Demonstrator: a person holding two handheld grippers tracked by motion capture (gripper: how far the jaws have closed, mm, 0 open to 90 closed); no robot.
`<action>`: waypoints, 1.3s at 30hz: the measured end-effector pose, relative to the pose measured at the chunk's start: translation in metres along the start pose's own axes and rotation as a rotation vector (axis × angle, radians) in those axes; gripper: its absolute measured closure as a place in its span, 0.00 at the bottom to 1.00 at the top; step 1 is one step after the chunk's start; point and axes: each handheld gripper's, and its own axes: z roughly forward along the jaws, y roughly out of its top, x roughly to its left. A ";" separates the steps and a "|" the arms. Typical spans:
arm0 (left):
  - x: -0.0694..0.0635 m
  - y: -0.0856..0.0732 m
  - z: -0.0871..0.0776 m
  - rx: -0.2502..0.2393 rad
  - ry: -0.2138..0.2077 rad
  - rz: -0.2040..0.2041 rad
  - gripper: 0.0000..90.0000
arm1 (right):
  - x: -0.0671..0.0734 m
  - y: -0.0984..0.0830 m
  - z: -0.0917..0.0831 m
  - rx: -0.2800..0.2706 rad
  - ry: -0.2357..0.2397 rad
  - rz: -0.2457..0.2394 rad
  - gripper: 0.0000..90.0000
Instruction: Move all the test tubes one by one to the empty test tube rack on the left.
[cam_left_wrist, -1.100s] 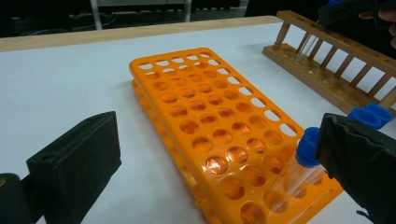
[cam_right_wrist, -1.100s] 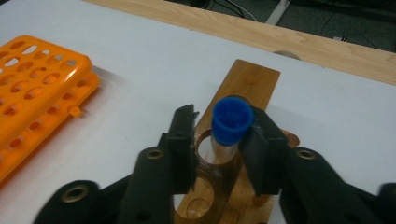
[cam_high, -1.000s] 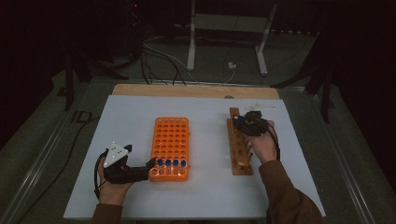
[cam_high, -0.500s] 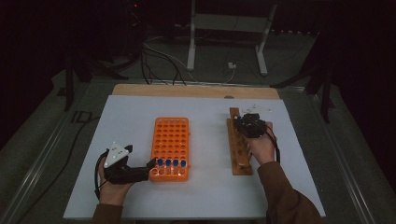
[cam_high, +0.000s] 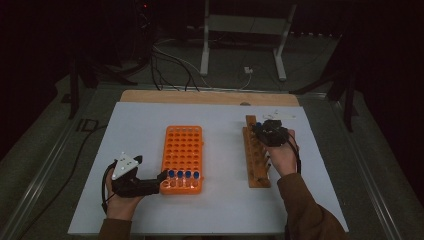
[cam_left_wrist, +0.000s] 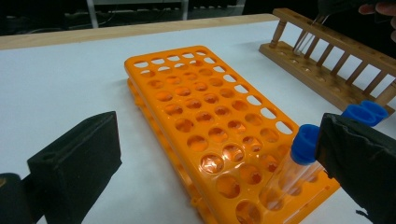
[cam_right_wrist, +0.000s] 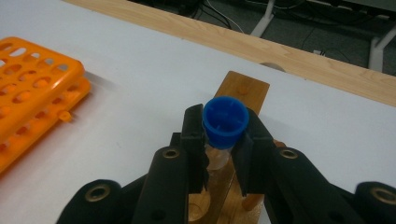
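Right hand-held gripper: clamped on the blue-capped tube, just under its cap; seen right of centre in the high view, over the far end of the wooden rack.
Tube position: upright, its lower end at the wooden rack's top bar; whether it is seated in a hole cannot be told.
Likely reason for the grip: the neck is taken below the cap so the tube can be lifted straight out and kept vertical.
Left hand-held gripper: jaws apart, set around the near left corner of the orange rack, probably to steady it.
Orange rack: four capped tubes in its near row; the other holes are empty.
Counter: white sheet.
Obstacles: the path between the racks is bare; the standing caps in the near row are to be cleared.
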 end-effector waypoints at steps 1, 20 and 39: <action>0.000 0.000 0.000 0.001 0.000 0.000 0.01 | 0.000 0.000 -0.001 -0.001 0.001 0.002 0.85; -0.001 0.004 -0.004 -0.017 0.002 -0.001 0.01 | -0.002 0.020 -0.038 -0.079 -0.001 -0.008 0.85; -0.025 0.029 0.003 -0.046 -0.017 0.060 0.01 | 0.030 0.032 -0.058 -0.098 0.160 -0.048 0.85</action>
